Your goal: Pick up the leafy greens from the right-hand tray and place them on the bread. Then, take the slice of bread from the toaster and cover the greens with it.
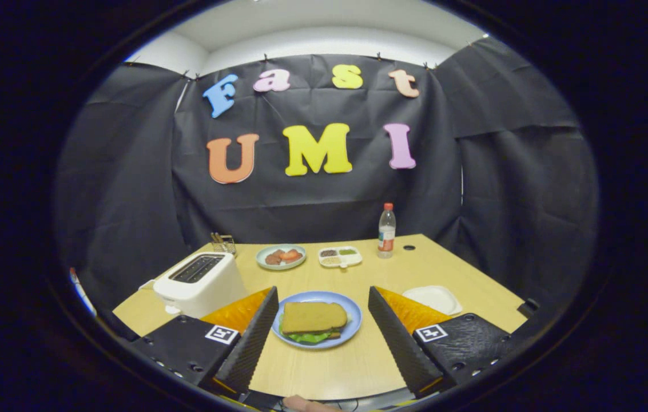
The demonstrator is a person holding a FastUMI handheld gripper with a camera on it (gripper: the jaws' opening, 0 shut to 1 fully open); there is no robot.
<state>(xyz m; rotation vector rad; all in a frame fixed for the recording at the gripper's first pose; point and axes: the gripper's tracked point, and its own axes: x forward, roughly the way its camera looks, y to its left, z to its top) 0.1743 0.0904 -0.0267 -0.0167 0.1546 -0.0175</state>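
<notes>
A blue plate [351, 316] lies on the wooden table [324, 366], just ahead of my fingers and between them. On it a brown slice of bread [313, 316] covers the leafy greens [307, 337], whose edge pokes out at the front. A lower slice shows beneath. My gripper [319, 332] is open and holds nothing, its fingers standing wide on either side of the plate and raised above the table. A white toaster [199, 282] stands left of the plate, and its dark slots look empty.
An empty white tray [433, 298] lies right of the plate. Farther back are a pale plate with reddish food [281, 257], a small divided dish [340, 257], a plastic bottle [386, 231] and a small wire holder [223, 243]. Black cloth walls the booth.
</notes>
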